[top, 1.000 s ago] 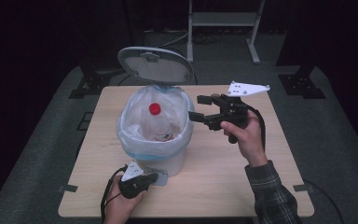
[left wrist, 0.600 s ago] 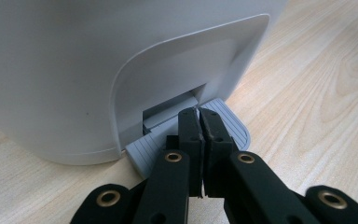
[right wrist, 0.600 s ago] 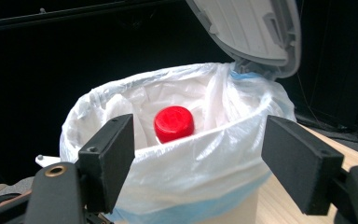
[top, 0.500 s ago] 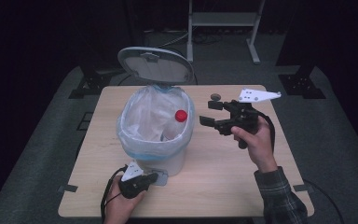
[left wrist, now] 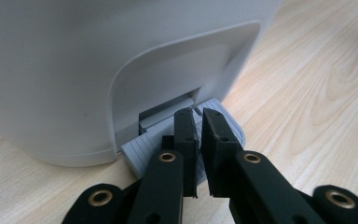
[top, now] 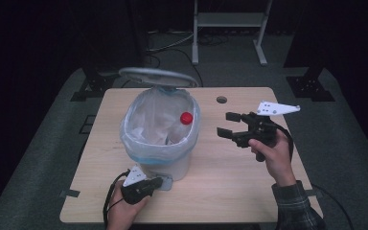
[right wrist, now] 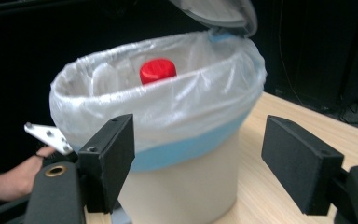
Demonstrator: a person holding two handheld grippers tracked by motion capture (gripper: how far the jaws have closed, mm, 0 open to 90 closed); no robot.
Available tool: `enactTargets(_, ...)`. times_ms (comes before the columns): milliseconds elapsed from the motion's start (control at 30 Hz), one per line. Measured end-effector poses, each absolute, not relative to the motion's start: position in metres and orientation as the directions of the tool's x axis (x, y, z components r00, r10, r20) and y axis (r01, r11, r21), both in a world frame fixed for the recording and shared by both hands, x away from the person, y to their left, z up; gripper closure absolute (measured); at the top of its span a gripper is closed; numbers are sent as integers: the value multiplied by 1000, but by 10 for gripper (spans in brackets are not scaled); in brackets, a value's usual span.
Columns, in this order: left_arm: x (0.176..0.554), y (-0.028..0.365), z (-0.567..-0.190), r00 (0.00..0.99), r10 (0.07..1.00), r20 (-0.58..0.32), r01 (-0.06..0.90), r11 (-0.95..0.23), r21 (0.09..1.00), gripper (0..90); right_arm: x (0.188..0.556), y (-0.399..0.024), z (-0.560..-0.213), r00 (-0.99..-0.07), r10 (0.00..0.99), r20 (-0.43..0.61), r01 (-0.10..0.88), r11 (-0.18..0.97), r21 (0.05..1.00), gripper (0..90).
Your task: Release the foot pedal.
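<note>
- White plastic pedal bin [top: 165, 165] stands on the wooden table [top: 230, 191]. It is the reference for every place below.
- Step in hand, as I judge it: the drop is done. A bottle lies inside the bin, and its red cap [top: 186, 117] shows just under the rim on the side toward my right tongs.
- Left tongs [top: 159, 181]: jaws pressed almost together with nothing between them. The tips bear down on the grey pedal [left wrist: 226, 122] at the foot of the bin, on my side.
- Lid [top: 157, 76]: raised, standing behind the bin's mouth.
- Right tongs [top: 226, 124]: jaws spread and empty. They hang near the bin, clear of it, pointing at its wall.
- Next move, in my judgement: lift the left tongs off the pedal gently so the lid comes down without slamming. The bottle cap sits high, so I should check that the lid clears it. The right tongs need only keep clear of the bin.
- Count: one bin, one lid, one pedal, one clear liner bag [top: 136, 139] folded over the rim, one bottle with one red cap, two tongs.
- Pale matter deeper in the bag: I cannot tell what it is.
</note>
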State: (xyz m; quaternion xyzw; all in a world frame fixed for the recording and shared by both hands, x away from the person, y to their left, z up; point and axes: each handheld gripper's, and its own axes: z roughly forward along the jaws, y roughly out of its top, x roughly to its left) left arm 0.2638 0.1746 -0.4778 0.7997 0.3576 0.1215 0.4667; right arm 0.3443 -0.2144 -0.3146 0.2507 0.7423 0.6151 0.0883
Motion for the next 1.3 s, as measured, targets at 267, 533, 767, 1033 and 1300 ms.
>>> enactTargets(267, 260, 176, -471, 720, 678, -148, 431, -269, 861, 774, 342, -225, -324, -843, 505, 184, 286, 132, 949, 241)
enactTargets(533, 257, 177, -466, 720, 682, -131, 430, -290, 855, 677, 342, -226, -329, -838, 518, 173, 289, 153, 945, 240)
enactTargets(767, 249, 179, -460, 717, 685, -128, 432, -294, 853, 568, 341, -230, -336, -828, 532, 176, 303, 160, 940, 240)
enactTargets(1033, 241, 190, -456, 689, 714, -125, 448, -284, 848, 447, 344, -234, -347, -820, 545, 172, 312, 175, 934, 233)
enactTargets(1300, 236, 206, -453, 664, 738, -119, 450, -267, 852, 346, 342, -245, -351, -799, 582, 153, 309, 178, 934, 233)
